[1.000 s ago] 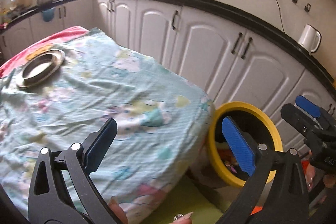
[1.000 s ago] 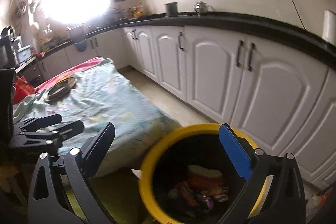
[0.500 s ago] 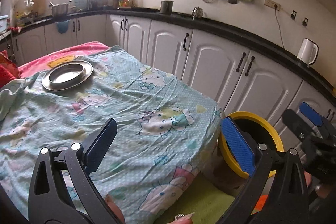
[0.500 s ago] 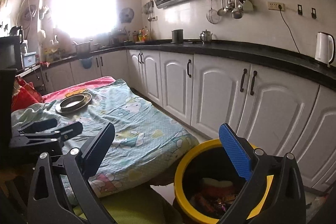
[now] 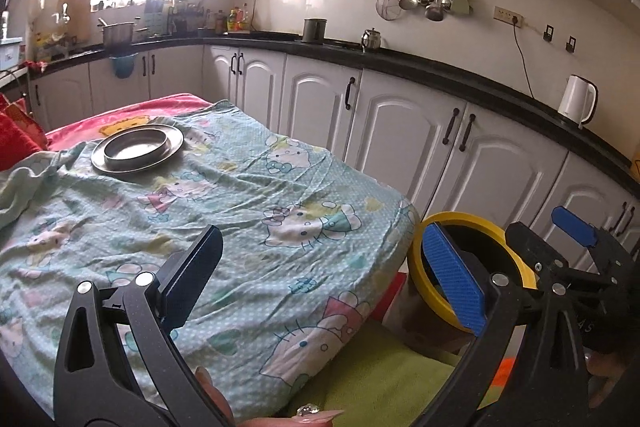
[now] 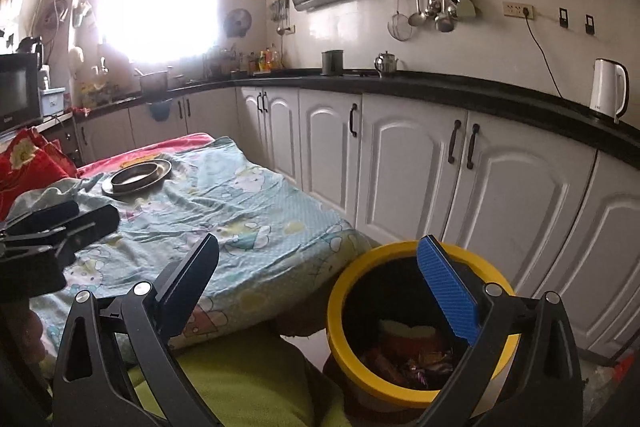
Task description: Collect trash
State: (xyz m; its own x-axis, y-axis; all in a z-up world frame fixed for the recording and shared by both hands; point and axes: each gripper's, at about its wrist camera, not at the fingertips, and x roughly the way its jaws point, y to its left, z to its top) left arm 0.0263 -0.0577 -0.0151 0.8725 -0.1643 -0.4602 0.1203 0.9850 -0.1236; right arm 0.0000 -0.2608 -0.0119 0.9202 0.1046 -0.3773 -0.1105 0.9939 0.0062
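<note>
Right gripper (image 6: pixel 318 291), jaws released and empty, hangs nearer the yellow bin (image 6: pixel 340 331) below-right of it; left gripper (image 5: pixel 324 275) likewise released.

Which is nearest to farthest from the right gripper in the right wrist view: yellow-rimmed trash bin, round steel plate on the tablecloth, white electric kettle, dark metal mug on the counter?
1. Yellow-rimmed trash bin: just below the open right gripper, lower right.
2. Round steel plate: on the tablecloth's far end, left.
3. White electric kettle: on the counter, far right.
4. Dark metal mug: on the counter, farther back by the wall.
</note>
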